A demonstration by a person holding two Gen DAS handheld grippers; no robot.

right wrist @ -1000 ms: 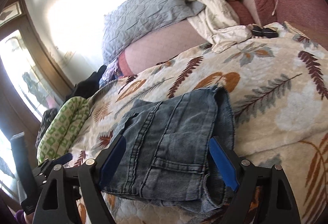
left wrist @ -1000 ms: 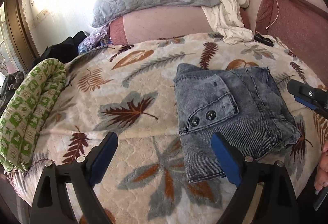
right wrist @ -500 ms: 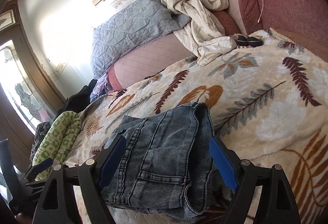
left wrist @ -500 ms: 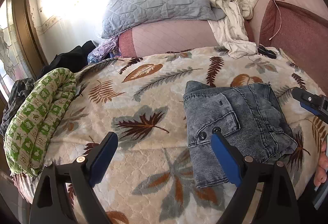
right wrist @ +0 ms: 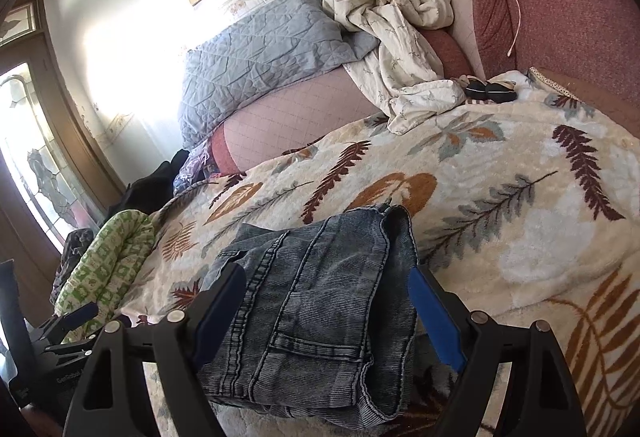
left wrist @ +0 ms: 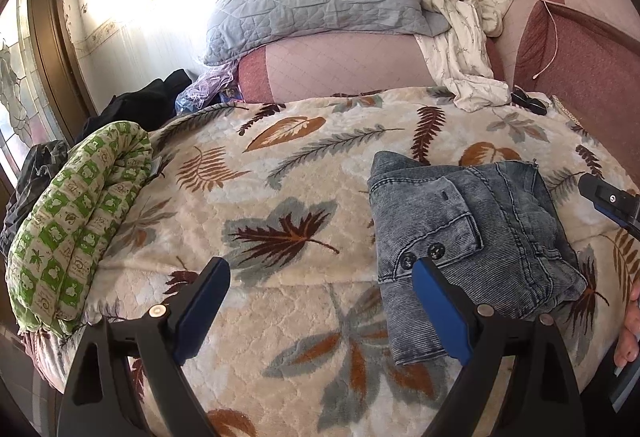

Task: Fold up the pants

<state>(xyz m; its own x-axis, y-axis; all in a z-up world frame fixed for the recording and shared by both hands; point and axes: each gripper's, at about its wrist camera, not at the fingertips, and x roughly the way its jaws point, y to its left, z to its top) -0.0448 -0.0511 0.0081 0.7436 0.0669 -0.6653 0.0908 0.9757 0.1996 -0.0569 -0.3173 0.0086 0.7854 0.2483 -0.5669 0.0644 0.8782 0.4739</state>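
Observation:
The grey-blue denim pants lie folded into a compact stack on the leaf-patterned blanket, two dark buttons on the near flap. They also show in the right wrist view. My left gripper is open and empty, held above the blanket just left of the stack's near edge. My right gripper is open and empty, held back above the stack's near edge. Its fingertip shows at the right edge of the left wrist view.
A rolled green-and-white quilt lies along the bed's left edge. A grey quilted pillow and a crumpled white garment sit on the pink bolster at the back. A small dark object lies by the red headboard.
Both grippers have pulled back and risen from the folded pants, so the stack looks smaller and farther. The pants have not moved.

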